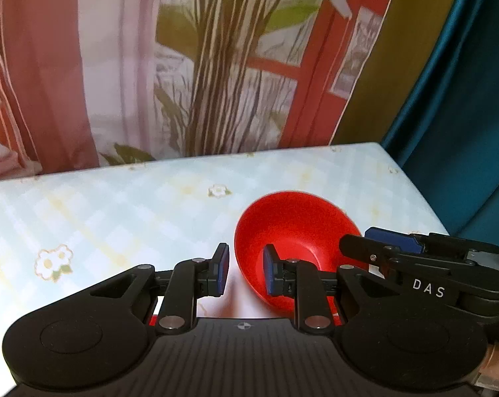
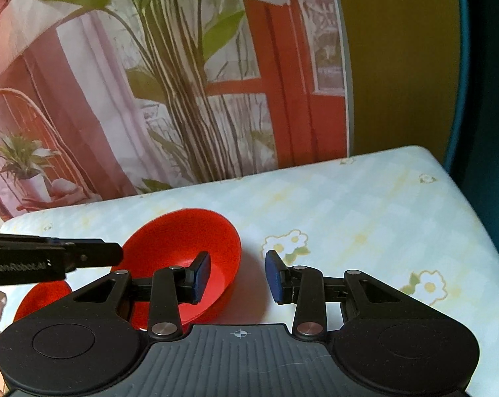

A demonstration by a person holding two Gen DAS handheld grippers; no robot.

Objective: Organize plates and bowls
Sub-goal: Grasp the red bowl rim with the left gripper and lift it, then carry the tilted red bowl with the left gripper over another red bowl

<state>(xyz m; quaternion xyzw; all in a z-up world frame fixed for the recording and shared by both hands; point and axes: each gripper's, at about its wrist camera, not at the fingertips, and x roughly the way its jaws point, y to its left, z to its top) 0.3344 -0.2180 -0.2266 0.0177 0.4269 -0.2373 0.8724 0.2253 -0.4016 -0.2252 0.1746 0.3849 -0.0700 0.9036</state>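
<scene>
I'm working at a table under a pale checked tablecloth with daisy prints, in front of a backdrop printed with a tall plant and an orange window. The one piece I can name for sure is a round red plastic bowl. It sits on the cloth near the right-hand end of the table, close under both tools.

The left gripper straddles the bowl's near wall, one pad inside and one outside. Its tongs are clenched about as tight as they go, so I read this as a grasp on the wall. A sliver of cloth does show beside the outer pad, so I hold that reading loosely.

The right gripper straddles the opposite side. Its inner finger hangs over the bowl's hollow and the outer one stands clear over the cloth. Those tongs are released and grip nothing.

A second red rounded piece peeks out below the left tool. I cannot tell whether it is a bowl or a plate.

I judge I'm in the placing step, settling this bowl where it belongs. Next I need to confirm it sits flat, ease the left tongs off the wall without dragging it, then lift both tools straight up so neither inner finger catches the rim.
</scene>
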